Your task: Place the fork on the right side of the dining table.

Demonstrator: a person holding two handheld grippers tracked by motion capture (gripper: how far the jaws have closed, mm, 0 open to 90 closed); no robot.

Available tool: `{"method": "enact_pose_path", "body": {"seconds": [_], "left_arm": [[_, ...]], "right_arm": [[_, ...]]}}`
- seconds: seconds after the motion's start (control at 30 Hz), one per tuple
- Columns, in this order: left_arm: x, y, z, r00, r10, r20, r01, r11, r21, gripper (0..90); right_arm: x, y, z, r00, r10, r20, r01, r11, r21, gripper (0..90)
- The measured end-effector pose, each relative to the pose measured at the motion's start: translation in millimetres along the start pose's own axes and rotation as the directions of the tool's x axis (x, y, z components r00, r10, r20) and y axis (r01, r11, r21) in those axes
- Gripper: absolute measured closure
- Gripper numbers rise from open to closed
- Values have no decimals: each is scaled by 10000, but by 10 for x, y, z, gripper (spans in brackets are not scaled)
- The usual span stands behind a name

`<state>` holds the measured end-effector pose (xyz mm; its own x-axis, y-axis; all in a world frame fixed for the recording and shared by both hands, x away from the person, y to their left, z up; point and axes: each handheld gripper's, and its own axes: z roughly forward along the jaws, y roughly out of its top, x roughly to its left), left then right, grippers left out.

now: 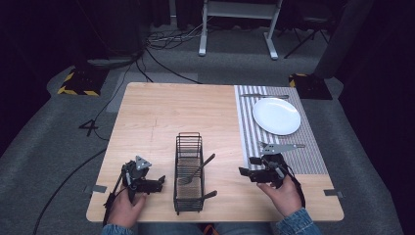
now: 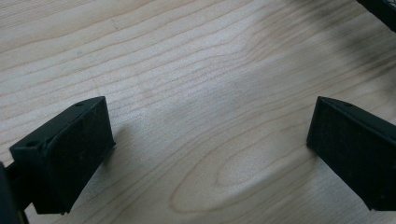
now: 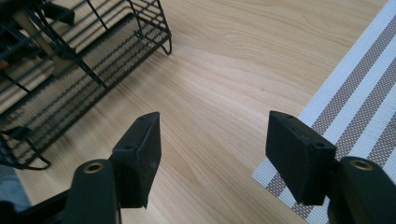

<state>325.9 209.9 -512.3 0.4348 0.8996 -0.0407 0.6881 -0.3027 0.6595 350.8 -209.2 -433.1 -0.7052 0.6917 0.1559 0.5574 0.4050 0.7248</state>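
A black wire basket [image 1: 188,169] stands near the table's front middle. A metal fork [image 1: 196,171] leans inside it, and a dark handle [image 1: 209,195] sticks out of its near right corner. My left gripper [image 1: 161,183] rests low to the left of the basket, pointing at it. It is open over bare wood [image 2: 210,140], with a basket corner [image 2: 379,10] at the top right. My right gripper [image 1: 248,166] is to the right of the basket and is open [image 3: 215,144] with nothing between its jaws. Ahead of it lie the basket [image 3: 70,70] and the placemat edge [image 3: 359,93].
A grey striped placemat [image 1: 254,132] covers the table's right side. It carries a white plate [image 1: 276,116] and a piece of cutlery [image 1: 264,96] at its far edge. Bare wooden table [image 1: 161,112] lies behind the basket. Cables and desk legs are on the floor beyond.
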Motion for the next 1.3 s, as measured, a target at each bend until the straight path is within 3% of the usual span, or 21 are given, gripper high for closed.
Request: {"method": "enact_pose_path", "body": {"seconds": [0.2, 0.47, 0.57, 0.8, 0.93, 1.0, 1.13, 1.2, 1.3], "left_arm": [[0, 0, 0, 10000, -1, -2, 1, 10000, 4, 4], [0, 1, 0, 10000, 1, -2, -1, 10000, 7, 4], [0, 2, 1, 10000, 5, -2, -5, 10000, 11, 4], [0, 2, 1, 10000, 3, -4, -3, 10000, 9, 4], [0, 2, 1, 10000, 4, -5, -4, 10000, 9, 4], [1, 3, 1, 10000, 7, -5, -7, 10000, 10, 4], [1, 3, 2, 10000, 9, -7, -9, 10000, 16, 4], [0, 3, 2, 10000, 8, -5, -8, 10000, 14, 4], [0, 3, 2, 10000, 7, -7, -7, 10000, 13, 4]], "right_arm": [[40, -172, 147, 9999, -138, -84, 137, 9998, -142, 354], [119, -343, 292, 9965, -722, 423, 737, 9967, -346, 350], [152, -407, 341, 9921, -1069, 663, 1099, 9930, -424, 350], [228, -551, 484, 9864, -1398, 865, 1436, 9888, -396, 361], [295, -585, 523, 9770, -1833, 1085, 1881, 9815, -358, 352], [319, -593, 545, 9744, -1963, 1097, 2007, 9792, -303, 322], [295, -573, 581, 9849, -1619, 613, 1622, 9868, 5, 202], [318, -573, 593, 9820, -1789, 608, 1785, 9839, 115, 137], [318, -573, 599, 9831, -1696, 682, 1687, 9855, 189, 128]]}}
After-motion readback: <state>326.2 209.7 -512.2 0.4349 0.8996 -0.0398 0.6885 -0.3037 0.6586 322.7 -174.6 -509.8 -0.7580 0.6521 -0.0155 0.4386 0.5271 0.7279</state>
